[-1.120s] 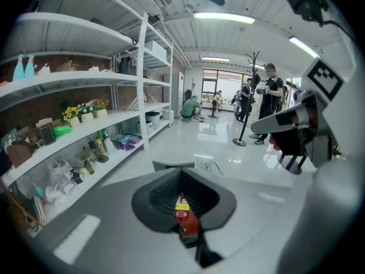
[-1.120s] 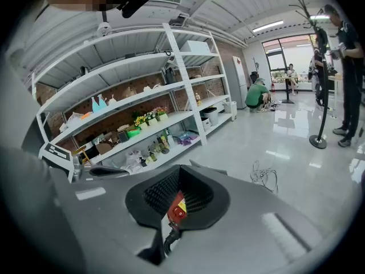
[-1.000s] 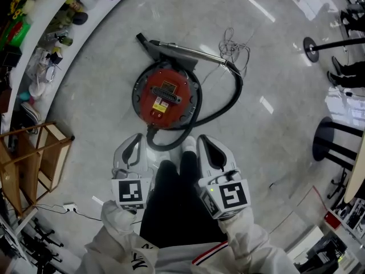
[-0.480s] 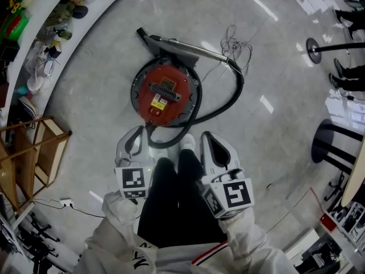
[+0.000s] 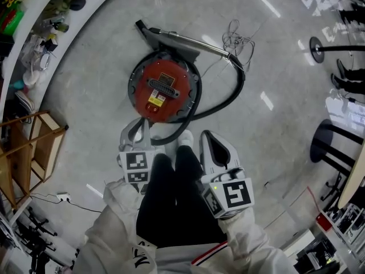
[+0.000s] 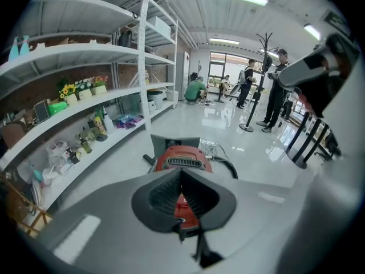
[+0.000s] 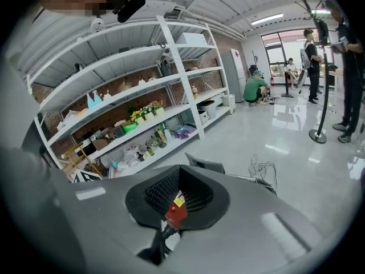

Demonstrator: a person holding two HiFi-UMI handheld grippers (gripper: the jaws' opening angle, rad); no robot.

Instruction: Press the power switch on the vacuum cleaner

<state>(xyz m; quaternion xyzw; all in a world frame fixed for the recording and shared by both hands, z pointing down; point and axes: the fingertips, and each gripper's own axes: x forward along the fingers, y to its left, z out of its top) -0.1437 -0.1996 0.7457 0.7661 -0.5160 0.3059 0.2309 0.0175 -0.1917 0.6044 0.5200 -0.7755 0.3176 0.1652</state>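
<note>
The round red vacuum cleaner (image 5: 162, 90) lies on the grey floor ahead of my feet, with a small round button (image 5: 151, 109) by its near rim. Its black hose (image 5: 228, 99) curls round the right side to a metal wand (image 5: 191, 41). My left gripper (image 5: 138, 123) hovers just short of the near rim, jaws together and empty. My right gripper (image 5: 206, 137) hangs further back beside the person's shoe, also shut and empty. Between the left gripper's (image 6: 182, 178) jaws I see the vacuum cleaner (image 6: 181, 161); the right gripper (image 7: 178, 178) frames a red part of the vacuum cleaner (image 7: 175, 213).
A curved white shelf (image 5: 34, 44) with small items runs along the left. A wooden rack (image 5: 34, 147) stands at lower left beside a power strip (image 5: 61, 197). A coiled cord (image 5: 238, 41) lies past the wand. Black stand bases (image 5: 331, 144) sit on the right. People (image 6: 276, 90) stand far off.
My left gripper has moved forward to the vacuum's near rim. The right gripper has barely shifted. The vacuum sits slightly higher and further left in the head view.
</note>
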